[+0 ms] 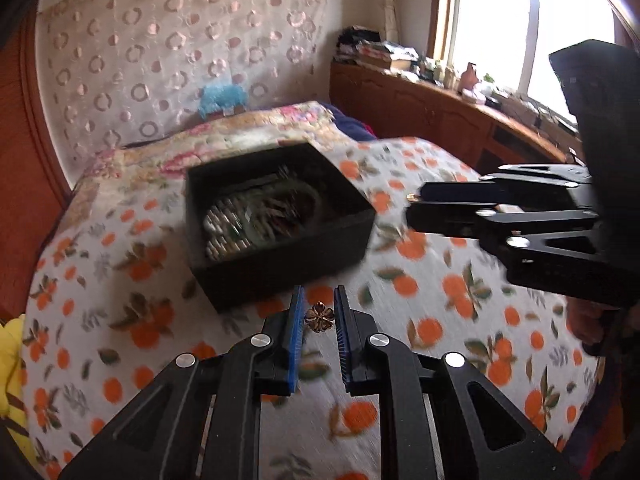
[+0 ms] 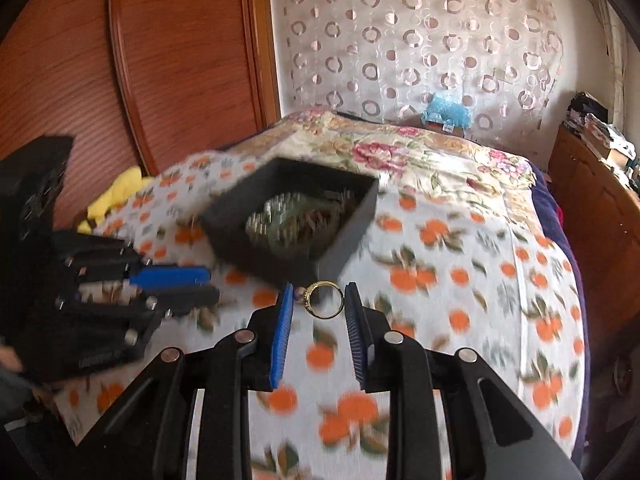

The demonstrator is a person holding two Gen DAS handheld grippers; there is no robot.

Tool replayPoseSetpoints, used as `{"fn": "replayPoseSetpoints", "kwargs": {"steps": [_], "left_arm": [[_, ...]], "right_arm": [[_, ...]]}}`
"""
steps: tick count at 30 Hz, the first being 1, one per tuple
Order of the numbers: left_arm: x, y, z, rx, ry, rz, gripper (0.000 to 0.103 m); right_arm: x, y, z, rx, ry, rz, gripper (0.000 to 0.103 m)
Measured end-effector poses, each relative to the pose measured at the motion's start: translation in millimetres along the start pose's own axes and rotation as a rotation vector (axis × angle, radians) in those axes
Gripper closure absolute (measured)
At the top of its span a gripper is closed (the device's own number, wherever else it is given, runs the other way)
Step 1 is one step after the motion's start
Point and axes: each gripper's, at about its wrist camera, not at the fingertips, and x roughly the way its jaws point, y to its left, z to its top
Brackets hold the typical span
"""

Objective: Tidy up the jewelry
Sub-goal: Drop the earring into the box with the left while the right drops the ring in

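Observation:
A black open box (image 1: 276,220) holding a metal watch band and other jewelry sits on the orange-print bedspread; it also shows in the right wrist view (image 2: 296,216). My left gripper (image 1: 319,312) is shut on a small bronze flower-shaped piece (image 1: 319,317), held above the bed just in front of the box. My right gripper (image 2: 318,300) is shut on a gold ring (image 2: 323,299), held in front of the box's near corner. The right gripper also shows in the left wrist view (image 1: 416,204) to the right of the box, and the left gripper in the right wrist view (image 2: 204,284) to the box's left.
The bed (image 1: 440,280) carries a floral quilt (image 2: 420,152) behind the box. A wooden wardrobe (image 2: 120,60) stands left, a wooden cabinet (image 1: 420,108) with clutter under the window right. A yellow cloth (image 2: 116,192) lies at the bed's left edge.

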Motion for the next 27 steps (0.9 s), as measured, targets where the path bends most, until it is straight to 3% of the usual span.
{"fn": "replayPoseSetpoints", "kwargs": {"steps": [12, 14, 18, 27], "left_arm": [[1, 40, 28, -0.085, -0.042, 0.052, 0.089], [3, 45, 31, -0.094, -0.041, 0.065, 0.089], [7, 50, 34, -0.100, -0.042, 0.081, 0.089], [24, 49, 54, -0.095, -0.043, 0.108, 0.089]], "right_arm": [[48, -6, 48, 0.026, 0.024, 0.026, 0.074], [51, -9, 50, 0.029, 0.027, 0.020, 0.074], [52, -16, 49, 0.062, 0.021, 0.038, 0.060], [29, -29, 36, 0.095, -0.006, 0.033, 0.060]]}}
